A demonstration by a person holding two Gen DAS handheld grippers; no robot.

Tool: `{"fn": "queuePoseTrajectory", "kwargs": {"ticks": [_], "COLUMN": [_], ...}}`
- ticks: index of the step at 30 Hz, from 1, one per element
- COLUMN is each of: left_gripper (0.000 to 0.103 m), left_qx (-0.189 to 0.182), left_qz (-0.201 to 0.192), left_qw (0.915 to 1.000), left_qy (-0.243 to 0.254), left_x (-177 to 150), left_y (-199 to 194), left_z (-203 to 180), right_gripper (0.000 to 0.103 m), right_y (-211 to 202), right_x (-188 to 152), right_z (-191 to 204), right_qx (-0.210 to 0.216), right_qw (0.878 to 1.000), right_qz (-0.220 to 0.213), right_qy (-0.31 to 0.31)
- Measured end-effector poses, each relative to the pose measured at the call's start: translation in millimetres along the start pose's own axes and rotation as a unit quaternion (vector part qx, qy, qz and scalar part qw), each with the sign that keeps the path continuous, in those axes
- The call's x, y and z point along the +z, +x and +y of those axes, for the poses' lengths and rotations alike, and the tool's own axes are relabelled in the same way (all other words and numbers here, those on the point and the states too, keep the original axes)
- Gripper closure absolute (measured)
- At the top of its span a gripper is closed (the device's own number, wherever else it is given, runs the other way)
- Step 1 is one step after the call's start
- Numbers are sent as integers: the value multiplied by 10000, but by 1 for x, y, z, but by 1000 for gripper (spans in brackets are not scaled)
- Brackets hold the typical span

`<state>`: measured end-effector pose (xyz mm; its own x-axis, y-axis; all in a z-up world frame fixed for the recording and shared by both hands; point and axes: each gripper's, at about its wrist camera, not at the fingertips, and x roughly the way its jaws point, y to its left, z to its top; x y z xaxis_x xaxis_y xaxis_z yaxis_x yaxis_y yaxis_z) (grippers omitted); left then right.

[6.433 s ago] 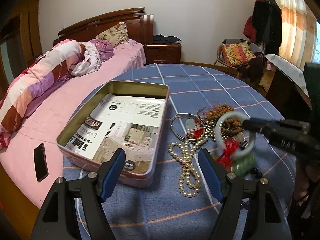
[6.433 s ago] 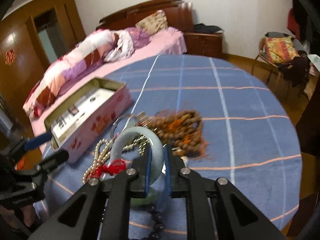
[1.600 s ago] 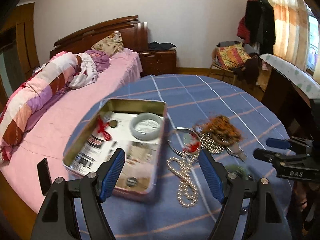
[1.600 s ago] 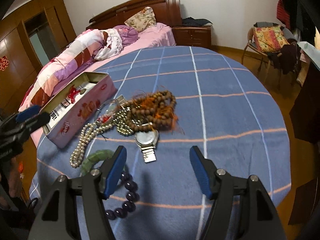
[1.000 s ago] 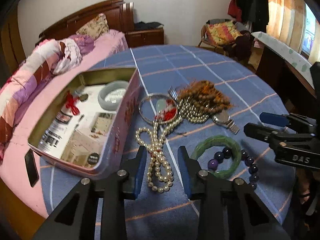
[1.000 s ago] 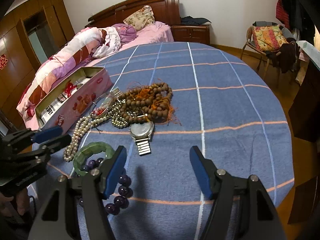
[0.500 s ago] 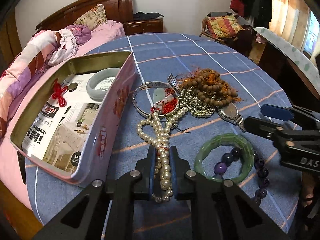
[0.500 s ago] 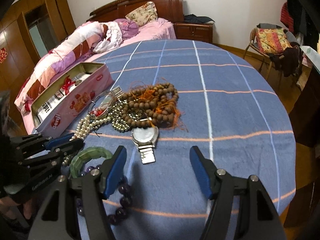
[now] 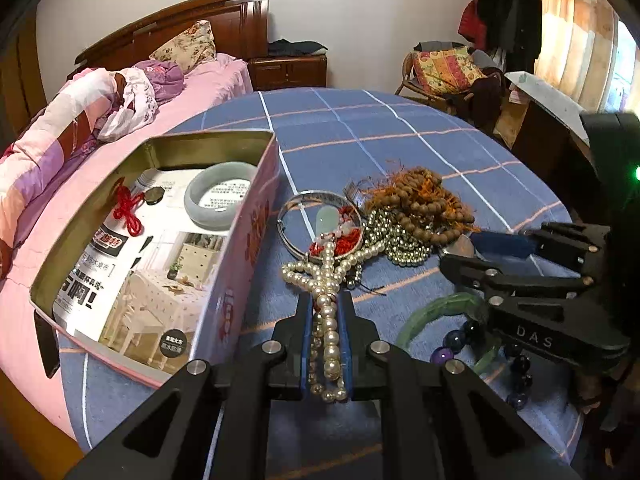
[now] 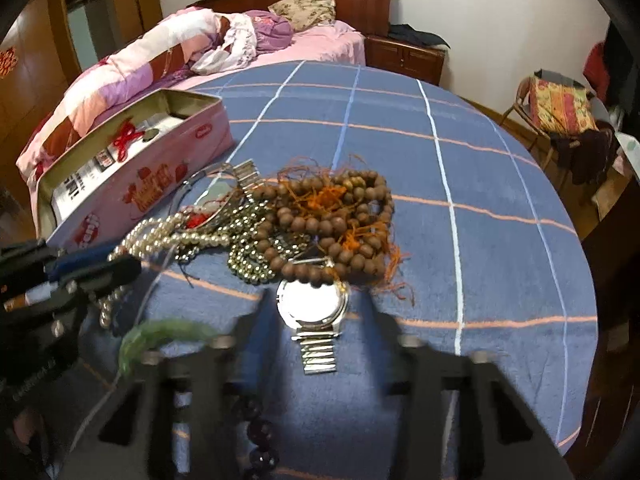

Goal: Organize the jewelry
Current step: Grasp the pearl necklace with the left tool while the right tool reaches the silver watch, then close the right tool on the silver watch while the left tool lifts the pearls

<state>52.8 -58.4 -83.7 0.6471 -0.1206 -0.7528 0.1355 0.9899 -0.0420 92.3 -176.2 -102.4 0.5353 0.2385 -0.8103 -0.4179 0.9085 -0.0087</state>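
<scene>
Left claw [image 9: 326, 312]: clamped on pearl necklace [image 9: 328, 276], right of tin [image 9: 240, 240].
Right claw [image 10: 316, 320]: apart, straddling watch [image 10: 314, 304].
Beside tin: wooden beads [image 9: 416, 204], green bangle [image 9: 436, 312].

black plastic tongs [image 9: 325, 312] with blue pads [image 9: 306, 320], silver screws [image 9: 268, 346], "das" lettering.

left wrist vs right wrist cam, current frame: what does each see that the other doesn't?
Left wrist only: the pale grey-green jade bangle lying inside the open pink tin box, and the left tool shut on the white pearl necklace from above.

Right wrist only: the full face and metal band of the silver wristwatch, sitting between the open, motion-blurred fingers of the right tool.

Both: the tin with its red knotted cord, the brown wooden bead strand, the green jade bangle and the dark purple bead bracelet.
</scene>
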Motion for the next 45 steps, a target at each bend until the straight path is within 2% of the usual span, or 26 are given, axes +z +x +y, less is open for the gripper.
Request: {"fn": "queuePoseTrajectory", "kwargs": {"ticks": [17,27,45], "left_gripper": [93,93,93], "left_qx": [-244,-265,-100], "left_qz": [-522,-781,-1141], "left_qw": [9983,9966,9933], "left_qy": [-53,-85,-164], "left_x": [17,30,48], "left_y": [-45,-64,-90], "left_z": [7,14,36], "right_gripper": [64,65,65], "right_y": [-46,-74,-100], "right_x": [-19,-9,11], "right_z": [-2,-3,4], "right_qx": [401,452,457], "right_qw": [9988,9964,9909], "right_qz": [-255,-698,-1262], "right_qy": [81,138,24]}}
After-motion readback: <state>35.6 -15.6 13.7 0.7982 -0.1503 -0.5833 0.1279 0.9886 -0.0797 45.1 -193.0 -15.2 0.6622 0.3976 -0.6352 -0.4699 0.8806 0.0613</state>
